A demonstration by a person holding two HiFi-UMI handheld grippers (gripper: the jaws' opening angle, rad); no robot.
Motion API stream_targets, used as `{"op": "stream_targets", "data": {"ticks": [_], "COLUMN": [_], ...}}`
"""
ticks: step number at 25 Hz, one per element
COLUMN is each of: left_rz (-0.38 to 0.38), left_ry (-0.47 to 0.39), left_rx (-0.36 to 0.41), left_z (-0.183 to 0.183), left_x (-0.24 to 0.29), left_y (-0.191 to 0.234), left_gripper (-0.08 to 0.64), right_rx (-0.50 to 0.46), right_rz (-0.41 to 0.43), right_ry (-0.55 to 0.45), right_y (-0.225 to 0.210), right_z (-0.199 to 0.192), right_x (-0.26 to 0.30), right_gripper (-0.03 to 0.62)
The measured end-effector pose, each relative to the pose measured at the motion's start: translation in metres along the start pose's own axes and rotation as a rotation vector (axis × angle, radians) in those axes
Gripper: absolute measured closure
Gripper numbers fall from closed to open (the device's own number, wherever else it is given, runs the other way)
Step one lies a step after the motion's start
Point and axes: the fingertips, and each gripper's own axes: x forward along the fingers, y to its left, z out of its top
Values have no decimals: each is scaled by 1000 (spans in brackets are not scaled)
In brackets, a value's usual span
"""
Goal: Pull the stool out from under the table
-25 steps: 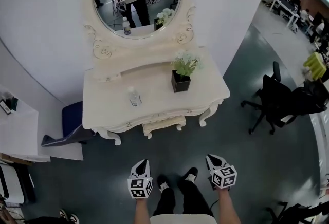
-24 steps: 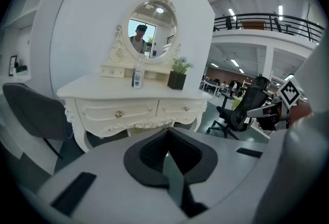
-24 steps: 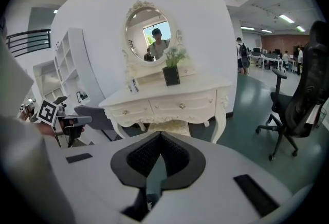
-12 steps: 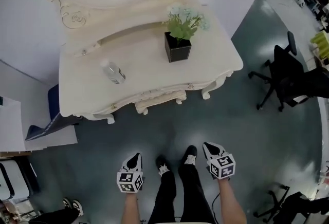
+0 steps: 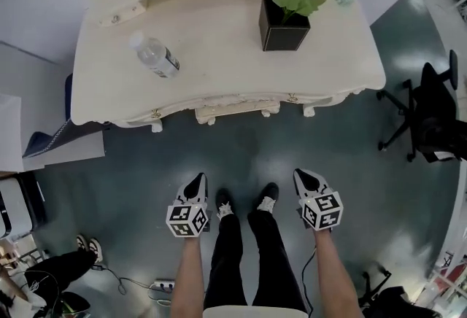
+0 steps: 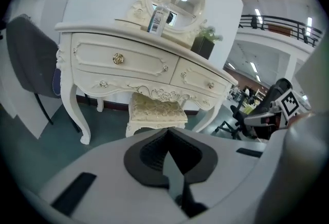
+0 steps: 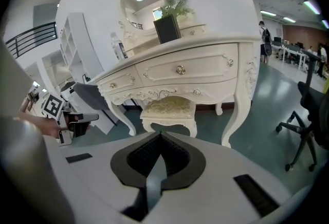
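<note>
A cream carved stool (image 5: pixel 235 110) stands tucked under the white dressing table (image 5: pixel 219 47); only its front edge shows in the head view. Its padded seat (image 6: pixel 156 109) and curved legs are plain in the left gripper view, and the stool (image 7: pixel 169 111) also sits centred in the right gripper view. My left gripper (image 5: pixel 197 183) and right gripper (image 5: pixel 305 178) hang low beside my legs, well short of the stool. Both are shut and hold nothing. The left gripper (image 6: pixel 168 142) and right gripper (image 7: pixel 159 146) point toward the stool.
On the table stand a water bottle (image 5: pixel 155 56) and a black pot with a plant (image 5: pixel 284 23). A black office chair (image 5: pixel 430 116) is at the right, a dark blue chair (image 5: pixel 47 138) at the table's left end. Another person's feet (image 5: pixel 86 247) and a cable are at lower left.
The head view has tipped down and closed in on the table; the mirror has left the frame. Both grippers stay shut at my sides, a little nearer the table.
</note>
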Motion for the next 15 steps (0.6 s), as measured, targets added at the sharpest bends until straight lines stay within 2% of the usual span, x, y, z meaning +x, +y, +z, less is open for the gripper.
{"op": "stream_targets", "data": {"ticks": [3,6,10,15], "left_rz": [55,97,103,106], "left_ry": [-60,-86,-64,-3], "left_rx": [-84,-104,-41,28], "left_z": [6,4,-5,-19], "left_x": [14,22,36,56], "left_y": [3,1,-4,12], "left_gripper": [548,547,548,548], "right_rx": [-32,-81,-151,-206], "right_rz": [49,84,107,106], "right_ry": [36,62,72,89], "right_y": [-4,-10,-21,-35], "right_z": [8,12,18,11], "right_x": [17,36,64,100], "right_gripper": [549,549,549,549]}}
